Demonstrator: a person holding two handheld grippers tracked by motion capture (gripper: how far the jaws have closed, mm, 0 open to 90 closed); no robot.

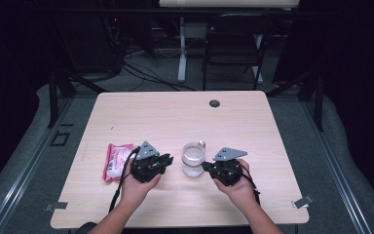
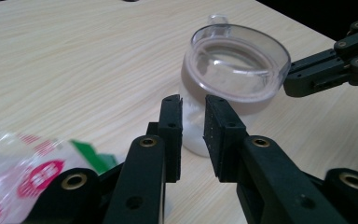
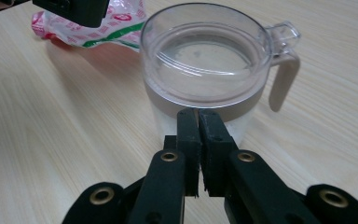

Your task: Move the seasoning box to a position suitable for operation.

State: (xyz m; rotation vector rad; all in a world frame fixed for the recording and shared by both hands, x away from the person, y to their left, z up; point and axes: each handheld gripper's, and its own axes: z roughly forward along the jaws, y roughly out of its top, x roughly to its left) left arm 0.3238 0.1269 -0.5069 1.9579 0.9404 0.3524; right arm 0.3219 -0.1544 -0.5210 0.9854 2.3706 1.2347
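Where the high view looks down on the pale wooden worktop (image 1: 175, 117), a clear plastic cup (image 1: 193, 159) with a handle stands upright between the two hands, the left gripper (image 1: 164, 160) just to its left and the right gripper (image 1: 207, 166) close against its right side. A pink and white packet (image 1: 115, 161) lies flat on the worktop beyond the left hand (image 1: 135, 187), and a small dark grommet (image 1: 215, 103) sits near the far edge. In the left gripper view, the left gripper (image 2: 193, 109) points at the lower wall of the cup (image 2: 228, 79); its jaws stand a narrow gap apart with nothing between them, short of the cup, while the right gripper's tip (image 2: 303, 81) reaches the cup's rim from the right and the packet (image 2: 32, 170) shows at lower left. In the right gripper view, the right gripper (image 3: 198, 122) has its jaws almost together, a thin slit between them and nothing held, their tips just at the cup (image 3: 205, 60) below its beige band; whether they touch it I cannot tell. The cup's handle (image 3: 283, 74) points right, and the packet (image 3: 98, 28) lies behind it.
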